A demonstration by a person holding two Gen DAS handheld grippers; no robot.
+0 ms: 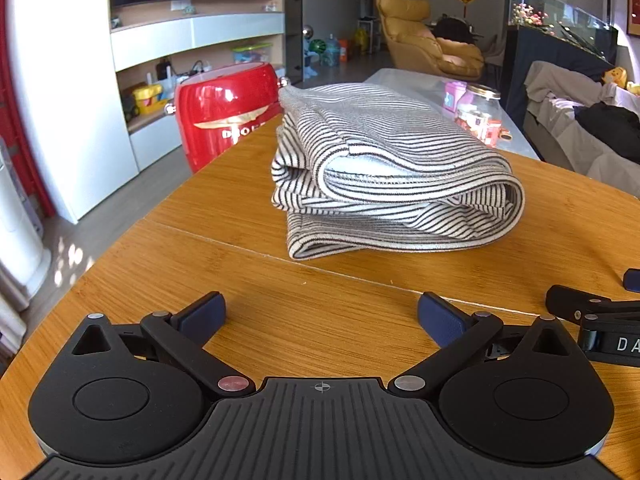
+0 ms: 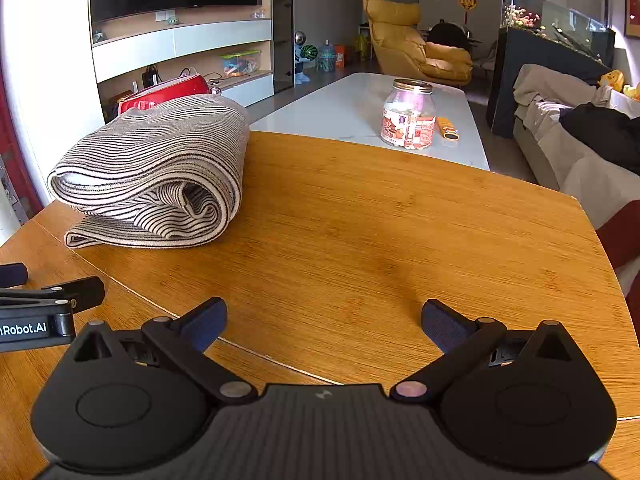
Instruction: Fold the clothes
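Honestly, looks finished: the striped shirt (image 1: 384, 172) sits folded in a tidy bundle on the wooden table (image 1: 280, 320), while the left gripper (image 1: 322, 316) and right gripper (image 2: 324, 322) rest nearby, both spread wide and empty.

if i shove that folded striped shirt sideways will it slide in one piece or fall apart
The folded striped shirt is soft knit in loose, rounded layers, so its top would probably shift first and the stack skew. The wooden table looks smooth, so its bottom layer may slide. Lifted by one edge, it likely flops open.
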